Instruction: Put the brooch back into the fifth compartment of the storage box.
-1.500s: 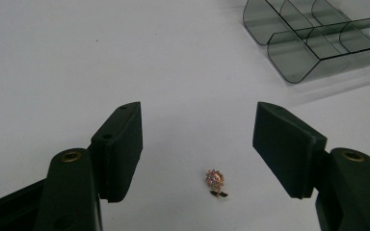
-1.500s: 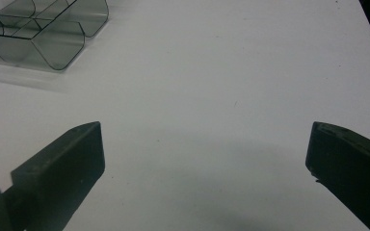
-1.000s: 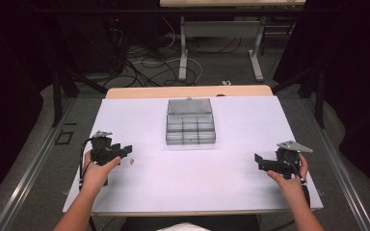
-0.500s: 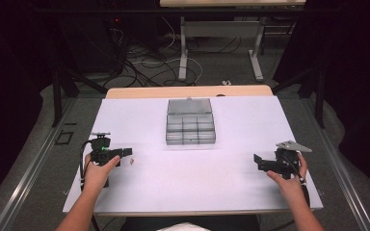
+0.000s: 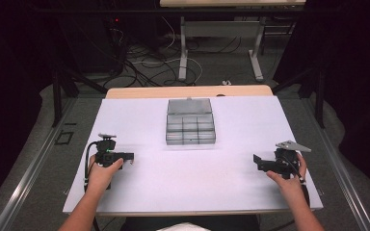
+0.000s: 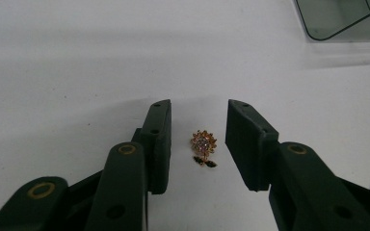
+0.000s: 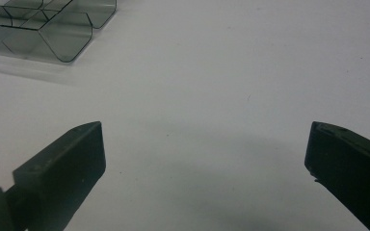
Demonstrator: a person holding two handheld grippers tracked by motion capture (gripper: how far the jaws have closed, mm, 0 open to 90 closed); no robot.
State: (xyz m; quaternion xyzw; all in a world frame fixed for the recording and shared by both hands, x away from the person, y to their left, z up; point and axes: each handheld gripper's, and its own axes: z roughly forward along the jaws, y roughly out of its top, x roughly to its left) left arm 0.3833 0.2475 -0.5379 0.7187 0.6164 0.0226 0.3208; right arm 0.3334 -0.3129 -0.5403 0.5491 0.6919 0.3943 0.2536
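High view is showing a white table [image 5: 192, 187] with a clear compartment box [image 5: 190, 127] sitting at its far middle, its lid standing open behind it. The left gripper [image 5: 127, 156] is lying low near the table's left edge in the person's left hand [image 5: 101, 173], pointing right, while the right gripper [image 5: 260, 163] is resting well apart at the right side in the right hand [image 5: 286, 180], pointing left. Left gripper view is showing the left gripper [image 6: 197, 139] with its jaws apart; they have just been closing, and a small gold flower-shaped jewel [image 6: 203, 147] with pinkish stones is lying on the table between the pads, touching neither. A corner of the box [image 6: 337, 19] is showing at the far right. Right gripper view is showing the right gripper [image 7: 204, 149] standing wide apart over bare table, with the box [image 7: 43, 24] at the far left.
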